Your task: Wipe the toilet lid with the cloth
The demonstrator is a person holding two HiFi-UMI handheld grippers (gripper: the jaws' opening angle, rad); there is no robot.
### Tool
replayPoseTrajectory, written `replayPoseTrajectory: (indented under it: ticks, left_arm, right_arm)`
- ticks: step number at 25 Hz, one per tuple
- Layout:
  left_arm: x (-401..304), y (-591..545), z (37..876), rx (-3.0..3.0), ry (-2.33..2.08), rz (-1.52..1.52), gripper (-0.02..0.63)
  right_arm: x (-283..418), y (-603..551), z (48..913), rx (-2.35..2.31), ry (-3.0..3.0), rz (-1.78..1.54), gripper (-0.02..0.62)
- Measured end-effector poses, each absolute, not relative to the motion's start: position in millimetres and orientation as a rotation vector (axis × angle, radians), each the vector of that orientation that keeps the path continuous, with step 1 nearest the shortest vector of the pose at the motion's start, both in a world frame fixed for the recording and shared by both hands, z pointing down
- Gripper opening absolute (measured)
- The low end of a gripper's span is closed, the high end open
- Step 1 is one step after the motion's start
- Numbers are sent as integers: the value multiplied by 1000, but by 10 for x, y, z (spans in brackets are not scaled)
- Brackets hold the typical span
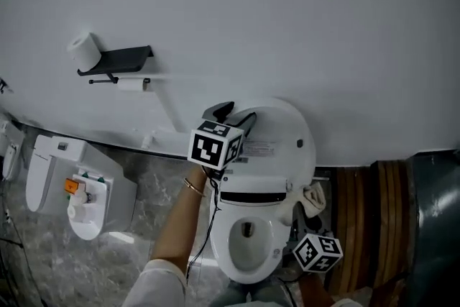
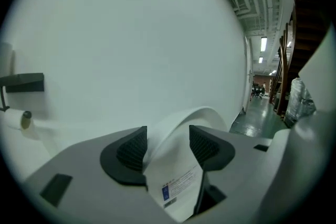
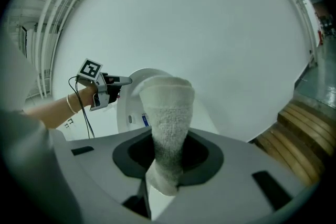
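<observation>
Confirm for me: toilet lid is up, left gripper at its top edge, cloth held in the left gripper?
No: the right gripper view shows the cloth shut in the right gripper. The toilet lid is up, with the left gripper at its top edge.

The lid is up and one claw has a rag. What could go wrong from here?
1. The left gripper has its jaws open around the top edge of the raised toilet lid, not pinching it. A nudge might tip the lid down onto the bowl.
2. The right gripper clamps the cloth by one bunched end, so hard rubbing could pull it free, perhaps into the open bowl.
</observation>
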State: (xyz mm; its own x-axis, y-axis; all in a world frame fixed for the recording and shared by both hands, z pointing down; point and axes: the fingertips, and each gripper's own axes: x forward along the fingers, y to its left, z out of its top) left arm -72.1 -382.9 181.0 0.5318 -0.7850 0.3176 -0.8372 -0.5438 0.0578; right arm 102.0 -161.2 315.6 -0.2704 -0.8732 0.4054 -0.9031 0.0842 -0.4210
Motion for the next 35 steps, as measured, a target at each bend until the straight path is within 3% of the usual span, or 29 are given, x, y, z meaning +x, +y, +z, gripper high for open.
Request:
replayPoseTrajectory:
  ticks: [6,16,25,35]
  left_arm:
    - [-607,-3247,1738,2624,-1325,483,253]
    - [-547,-873,2059,2651,-827,567,253]
    - [-582,640,3038,2274,-723,394,244]
    - [-739,1257,4154,1902,-1033,341,146]
  right_arm:
    - [1348,-1314,2481,1870,-2361,1126,97]
    - [1827,-1019,933,1994,-2611,813,97]
    - [1318,-687,1955,1756,-2434,1069,97]
    - [828,-147,3262,1548,-2314,1142,97]
